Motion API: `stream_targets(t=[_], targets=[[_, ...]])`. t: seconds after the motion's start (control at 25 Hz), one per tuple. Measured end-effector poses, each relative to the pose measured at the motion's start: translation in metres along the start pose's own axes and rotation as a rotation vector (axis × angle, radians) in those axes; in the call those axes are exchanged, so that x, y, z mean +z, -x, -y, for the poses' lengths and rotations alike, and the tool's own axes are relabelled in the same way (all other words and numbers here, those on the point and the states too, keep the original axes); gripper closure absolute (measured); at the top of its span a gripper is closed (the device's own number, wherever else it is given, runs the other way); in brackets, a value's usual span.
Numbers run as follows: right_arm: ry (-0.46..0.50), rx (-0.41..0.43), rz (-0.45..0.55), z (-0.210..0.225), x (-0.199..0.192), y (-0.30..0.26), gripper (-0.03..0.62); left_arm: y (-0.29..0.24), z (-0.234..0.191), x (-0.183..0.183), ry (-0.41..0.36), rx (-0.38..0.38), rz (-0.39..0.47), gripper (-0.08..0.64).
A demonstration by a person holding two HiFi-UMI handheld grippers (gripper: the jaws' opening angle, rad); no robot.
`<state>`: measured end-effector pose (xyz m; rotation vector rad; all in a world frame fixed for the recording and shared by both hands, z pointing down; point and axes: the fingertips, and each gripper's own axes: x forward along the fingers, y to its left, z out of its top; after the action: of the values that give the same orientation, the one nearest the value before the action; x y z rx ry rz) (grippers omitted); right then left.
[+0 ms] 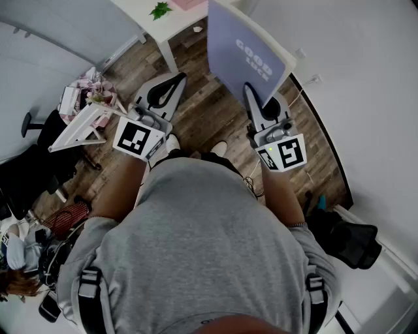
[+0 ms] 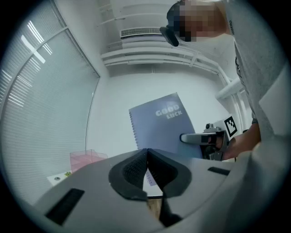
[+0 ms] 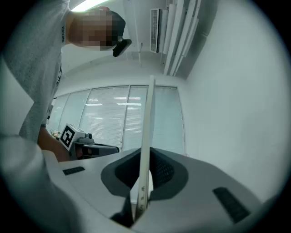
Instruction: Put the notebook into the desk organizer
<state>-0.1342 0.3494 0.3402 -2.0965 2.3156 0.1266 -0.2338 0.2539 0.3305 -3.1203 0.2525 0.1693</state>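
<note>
A grey-blue spiral notebook (image 1: 245,55) with white lettering stands upright in my right gripper (image 1: 256,98), which is shut on its lower edge. The right gripper view shows the notebook (image 3: 146,150) edge-on, pinched between the jaws. In the left gripper view the notebook (image 2: 163,125) faces me, with the right gripper (image 2: 188,138) clamped on its side. My left gripper (image 1: 171,85) hangs beside it on the left, shut and empty, its pads (image 2: 146,169) touching. A pink see-through organizer (image 2: 86,159) sits on a white table at lower left of that view.
A white table (image 1: 153,19) with a green leaf shape and a pink item stands ahead over the wooden floor (image 1: 196,111). A white rack with clutter (image 1: 85,117) is at the left. A white wall (image 1: 353,78) runs along the right.
</note>
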Motion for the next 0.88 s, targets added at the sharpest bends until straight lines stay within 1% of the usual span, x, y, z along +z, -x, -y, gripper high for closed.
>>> stream_targets(t=[0.32, 0.6, 0.88], targets=[[0.004, -0.030, 0.009, -0.013, -0.001, -0.004, 0.554, 0.012, -0.012, -0.003, 0.003, -0.005, -0.013, 0.540], [-0.027, -0.049, 0.026, -0.003, 0.000, 0.002, 0.552, 0.006, -0.008, -0.002, 0.003, 0.005, -0.010, 0.540], [-0.017, -0.053, 0.031, 0.014, 0.002, 0.016, 0.552, -0.007, 0.008, -0.003, -0.005, 0.011, -0.009, 0.540]])
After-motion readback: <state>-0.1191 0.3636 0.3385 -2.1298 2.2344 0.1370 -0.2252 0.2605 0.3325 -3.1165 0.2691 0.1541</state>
